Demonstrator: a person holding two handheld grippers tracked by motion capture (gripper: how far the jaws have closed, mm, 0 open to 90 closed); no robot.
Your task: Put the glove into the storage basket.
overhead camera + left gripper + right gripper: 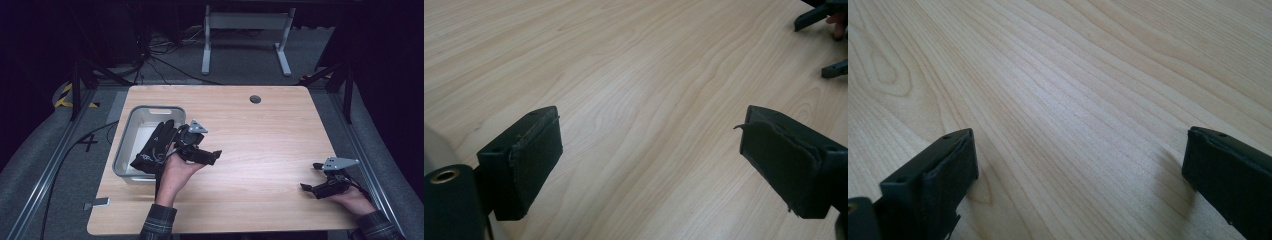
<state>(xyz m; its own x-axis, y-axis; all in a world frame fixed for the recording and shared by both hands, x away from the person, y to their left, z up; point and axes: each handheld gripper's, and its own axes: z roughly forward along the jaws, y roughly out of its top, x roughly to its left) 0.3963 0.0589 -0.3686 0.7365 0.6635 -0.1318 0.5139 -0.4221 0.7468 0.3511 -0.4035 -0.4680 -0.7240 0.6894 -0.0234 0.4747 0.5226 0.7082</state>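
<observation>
Bare table [260,135] between the hand-held grippers, grey bin [131,131] with black glove [156,145] blocking far left

The table [260,150] is light wood with a visible grain, the bin [131,125] near its left edge is grey, the glove [157,145] is black, both grippers' jaws are black, and the sleeves [159,220] are plaid.

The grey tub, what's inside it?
A black glove lies in the tub, draped over its near right rim. The far part of the bottom looks bare. What lies under the glove is covered, and the left gripper hides some of it.
</observation>
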